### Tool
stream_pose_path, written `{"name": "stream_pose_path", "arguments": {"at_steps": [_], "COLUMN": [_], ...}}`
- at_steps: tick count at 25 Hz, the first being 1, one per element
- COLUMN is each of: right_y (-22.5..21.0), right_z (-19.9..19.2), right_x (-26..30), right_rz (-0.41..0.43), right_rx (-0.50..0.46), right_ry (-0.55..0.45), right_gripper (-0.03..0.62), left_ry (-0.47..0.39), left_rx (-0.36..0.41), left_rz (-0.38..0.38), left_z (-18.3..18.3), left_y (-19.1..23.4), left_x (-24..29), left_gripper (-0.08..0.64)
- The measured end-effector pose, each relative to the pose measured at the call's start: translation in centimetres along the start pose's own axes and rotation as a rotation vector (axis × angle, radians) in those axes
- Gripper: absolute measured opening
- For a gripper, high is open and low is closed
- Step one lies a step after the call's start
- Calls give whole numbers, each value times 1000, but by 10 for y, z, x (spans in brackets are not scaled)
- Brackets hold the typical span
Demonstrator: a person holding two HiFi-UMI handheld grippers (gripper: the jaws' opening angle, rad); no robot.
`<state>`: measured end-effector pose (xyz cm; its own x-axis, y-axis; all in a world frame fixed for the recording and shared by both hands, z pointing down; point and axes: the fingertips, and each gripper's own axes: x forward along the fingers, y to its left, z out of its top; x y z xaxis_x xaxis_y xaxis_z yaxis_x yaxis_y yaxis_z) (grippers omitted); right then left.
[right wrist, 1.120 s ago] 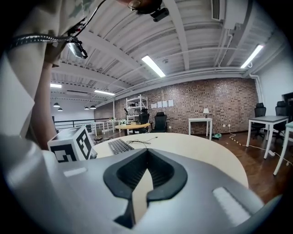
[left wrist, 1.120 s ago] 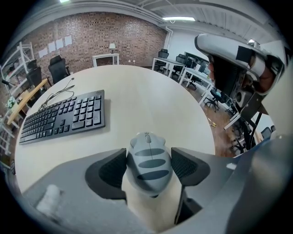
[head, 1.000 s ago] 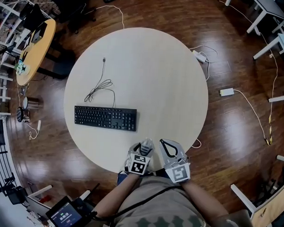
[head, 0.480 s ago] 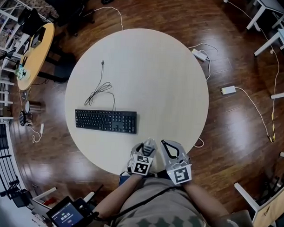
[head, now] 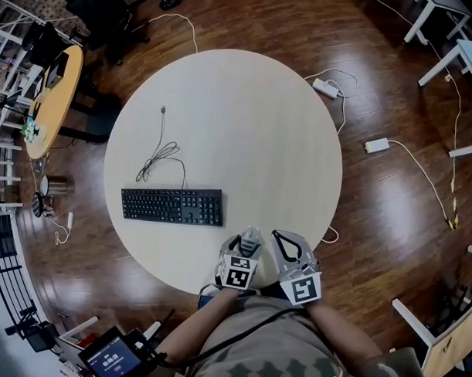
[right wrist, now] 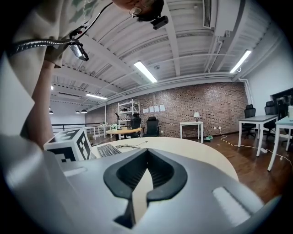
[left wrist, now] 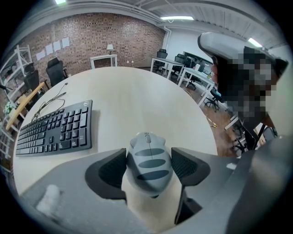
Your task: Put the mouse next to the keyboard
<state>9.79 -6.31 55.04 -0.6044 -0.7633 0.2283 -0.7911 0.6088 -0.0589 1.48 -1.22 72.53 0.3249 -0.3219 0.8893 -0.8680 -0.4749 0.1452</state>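
A grey mouse (left wrist: 149,157) with darker stripes is held between the pads of my left gripper (left wrist: 147,168), which is shut on its sides. In the head view that gripper (head: 246,244) is over the near edge of the round pale table (head: 254,123), with the mouse (head: 250,238) at its tip. The black keyboard (head: 172,205) lies to the left of it, its cable (head: 161,152) coiled behind; it also shows in the left gripper view as the keyboard (left wrist: 54,129). My right gripper (head: 285,246) is beside the left one. Its jaws (right wrist: 147,153) are shut on nothing.
The table stands on dark wood floor. A power strip (head: 327,88) and an adapter (head: 376,145) with cables lie on the floor to the right. A small wooden table (head: 52,88) stands at far left, white desks (head: 450,33) at top right.
Both grippers stay by the table's near edge with the mouse still held. Only the head view has drifted slightly.
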Motion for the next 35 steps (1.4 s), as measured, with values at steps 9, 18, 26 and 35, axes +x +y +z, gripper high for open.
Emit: {"name": "stream_pose_path", "arguments": {"at_steps": [9,18,26,35], "right_y": [-13,-39,-47,-32], "right_z": [-7,-11,0,24], "right_x": [-5,-3,-12,-31], "right_rz": [-31,-79,-112,-185], "right_rx": [8,7,-12,-22], "right_ry": [36,32,56,14], "right_gripper": [5,5,5,5], "left_ry": [-5,-27,-30,-47], "left_rx": [9,48,50,34], "left_rz": [-17,-46,-58,-94], "left_z": [23,50,57,62], "left_y": [-5,-18,-21,-29], "left_x": [15,33,33,42], "left_gripper": [321,321,322,327]}}
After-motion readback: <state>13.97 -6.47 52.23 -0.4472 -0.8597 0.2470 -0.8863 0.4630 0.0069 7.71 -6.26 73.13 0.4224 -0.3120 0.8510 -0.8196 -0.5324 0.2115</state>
